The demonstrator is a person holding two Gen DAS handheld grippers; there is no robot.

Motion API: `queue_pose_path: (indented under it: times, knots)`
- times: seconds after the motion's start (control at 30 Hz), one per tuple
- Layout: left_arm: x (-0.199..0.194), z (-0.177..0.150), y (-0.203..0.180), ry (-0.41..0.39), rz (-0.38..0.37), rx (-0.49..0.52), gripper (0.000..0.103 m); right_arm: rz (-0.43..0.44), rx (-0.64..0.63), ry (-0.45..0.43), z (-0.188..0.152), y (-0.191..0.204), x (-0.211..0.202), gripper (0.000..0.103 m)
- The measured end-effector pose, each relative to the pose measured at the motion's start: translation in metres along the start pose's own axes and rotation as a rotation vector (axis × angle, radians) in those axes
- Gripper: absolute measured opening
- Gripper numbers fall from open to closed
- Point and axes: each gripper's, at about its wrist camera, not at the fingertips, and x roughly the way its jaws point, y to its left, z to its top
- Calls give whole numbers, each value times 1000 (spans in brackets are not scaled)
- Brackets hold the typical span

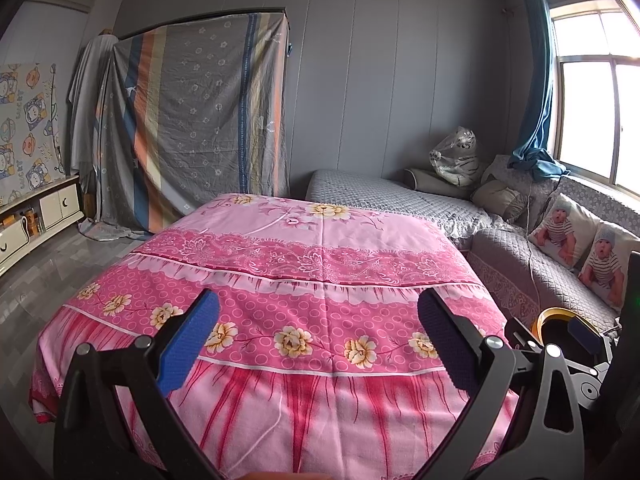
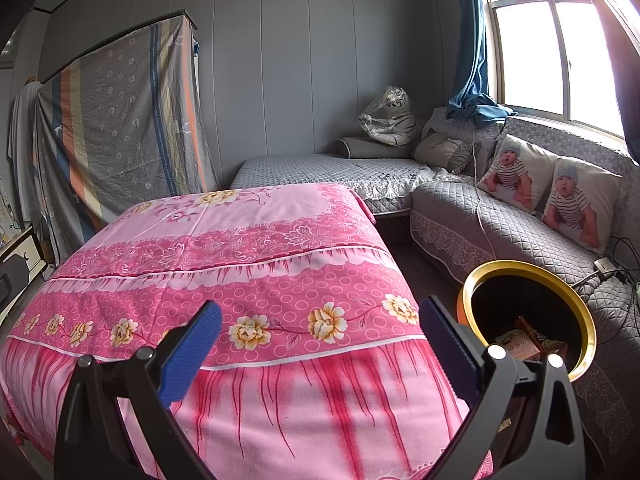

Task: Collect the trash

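**Q:** So where's the trash, and which gripper goes for it?

**A:** Going left to right: the left gripper (image 1: 318, 334) hangs over the near end of the desk (image 1: 280, 248), the one under the pink flowered cloth. Its blue pads are spread wide with nothing between them. The cloth top looks bare from both cameras, no scrap on it that I can spot. The right gripper (image 2: 320, 338) hovers over the same near edge, jaws also wide apart and empty.

**Q:** Then where did the trash go?

**A:** Off to the right, just beside the desk's near right corner, stands a bin with a gold rim (image 2: 500, 270). Inside sit some crumpled packets (image 2: 520, 344), what looks like wrappers, low in the dark. So the task's stuff lies to the right of and below both grippers, and the right one is clearly nearer; its right finger overlaps the rim in that view. In the left wrist view only a sliver of the bin (image 1: 554, 314) peeks out past the right gripper's body.

**Q:** Orientation?

**A:** The bin stands upright with its mouth facing up, long axis vertical. The packets are jumbled, so I can't tell their axis. My guess is the collecting is mostly done, unless something is hiding out of frame.
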Motion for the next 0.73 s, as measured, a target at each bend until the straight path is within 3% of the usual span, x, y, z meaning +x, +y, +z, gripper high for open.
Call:
queue_pose_path:
  times: [0.23, 0.37, 0.47, 0.73]
  knots:
    - [1, 0, 0, 1, -3, 2, 95, 0, 1, 2, 0, 0, 1, 95]
    - [-4, -2, -1, -53, 18, 34, 95, -1, 2, 1, 0, -1, 1, 95]
    - [-4, 1, 2, -34, -19, 19, 95, 1, 3, 6, -2, 0, 0, 95]
    - [-1, 1, 1, -20, -13, 26, 95, 2, 5, 13, -3, 0, 1, 95]
